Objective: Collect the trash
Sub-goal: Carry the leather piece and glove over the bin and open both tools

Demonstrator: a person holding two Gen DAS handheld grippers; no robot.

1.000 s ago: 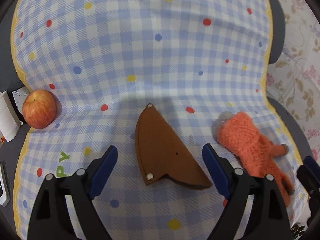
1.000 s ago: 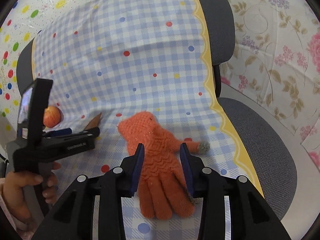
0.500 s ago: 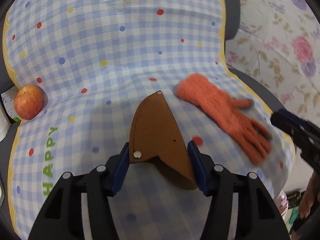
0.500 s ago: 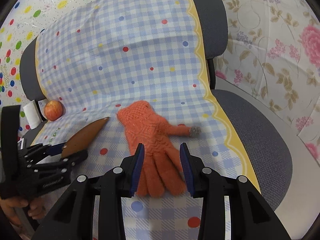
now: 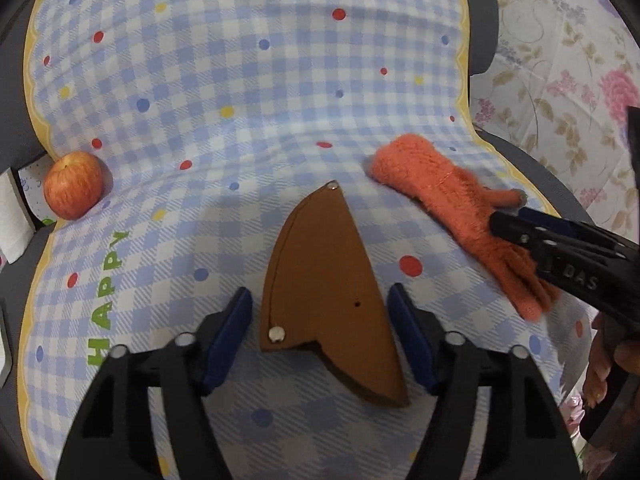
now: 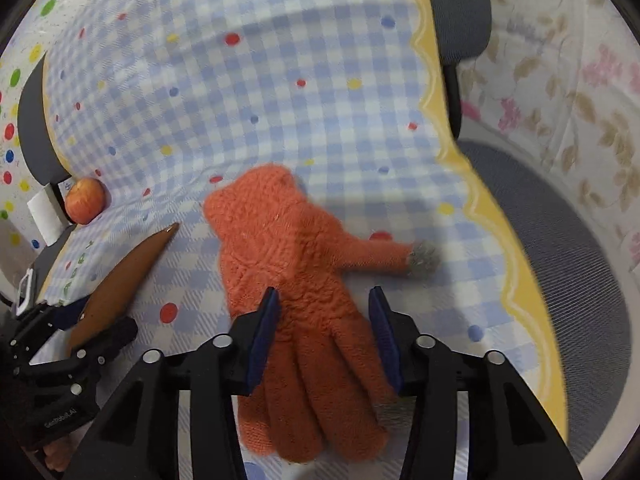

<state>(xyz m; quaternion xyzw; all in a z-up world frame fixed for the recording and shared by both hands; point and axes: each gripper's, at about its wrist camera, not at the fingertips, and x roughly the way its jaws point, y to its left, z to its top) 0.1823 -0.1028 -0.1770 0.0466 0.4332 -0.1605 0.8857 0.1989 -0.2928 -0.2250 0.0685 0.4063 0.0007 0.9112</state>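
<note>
Two grippers are set over two items on the cloth-covered chair seat.

Left wrist view: the left gripper is spread astride the wide end of the brown leather sheath lying mid-seat; the pads are not seen to press it, so closure should be finished squarely across its flat edges before lifting. An apple rests at the seat's left edge.

Right wrist view: the right gripper is spread around the orange knitted glove towards the seat's right edge; the soft knit should be bunched deeply, clear of the checked cloth.
</note>
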